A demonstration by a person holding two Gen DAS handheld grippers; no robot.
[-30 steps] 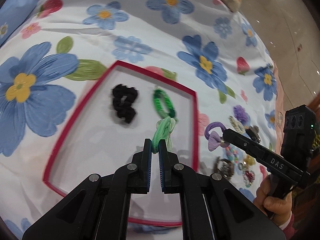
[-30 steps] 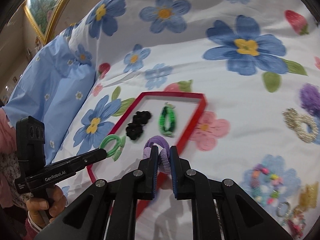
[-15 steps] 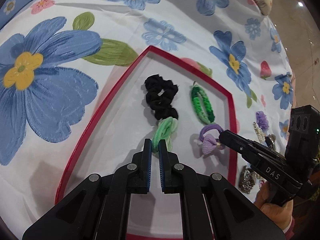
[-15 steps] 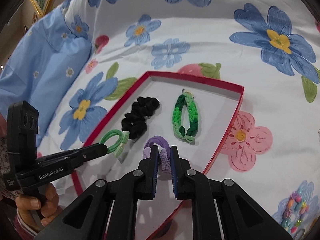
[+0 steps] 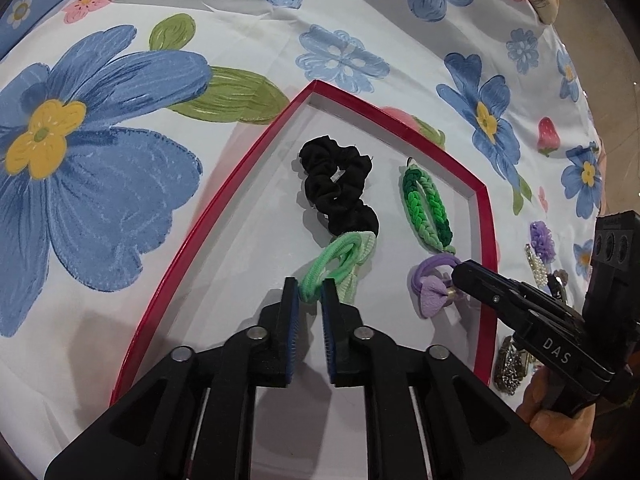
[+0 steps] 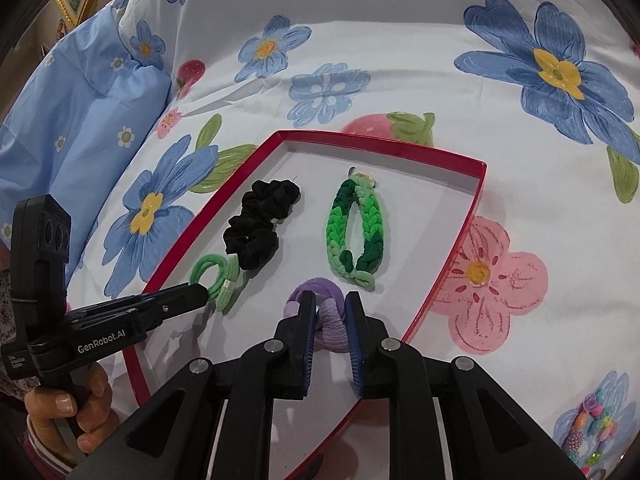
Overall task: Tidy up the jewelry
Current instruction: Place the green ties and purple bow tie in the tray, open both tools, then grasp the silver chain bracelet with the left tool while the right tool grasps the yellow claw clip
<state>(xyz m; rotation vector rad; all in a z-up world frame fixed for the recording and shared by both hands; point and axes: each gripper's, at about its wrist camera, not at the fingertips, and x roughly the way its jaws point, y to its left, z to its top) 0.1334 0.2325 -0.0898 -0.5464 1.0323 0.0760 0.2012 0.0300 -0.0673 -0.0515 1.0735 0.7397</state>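
Note:
A red-rimmed tray (image 5: 224, 208) (image 6: 468, 224) lies on a flowered sheet. On its white floor lie a black scrunchie (image 5: 340, 192) (image 6: 260, 224) and a braided green band (image 5: 426, 208) (image 6: 356, 232). My left gripper (image 5: 310, 286) (image 6: 202, 292) is low in the tray. Its jaws are opening, and the end of a light green hair tie (image 5: 340, 256) (image 6: 218, 276) still fills the gap while the rest lies against the scrunchie. My right gripper (image 6: 330, 300) (image 5: 458, 274) is also opening. A purple hair tie with a bow (image 6: 332, 320) (image 5: 434, 280) sits between its pads on the tray floor.
Loose pieces lie on the sheet right of the tray: a purple flower clip (image 5: 542, 240), a pearl clip (image 5: 534, 266) and a beaded bracelet (image 6: 592, 432). A blue pillow (image 6: 80, 100) lies to the left. A person's hands (image 5: 556, 420) (image 6: 68, 404) hold the gripper handles.
Both grippers came down into the tray with their hair ties, which now rest on its floor. The jaws of both stand a little wider than before.

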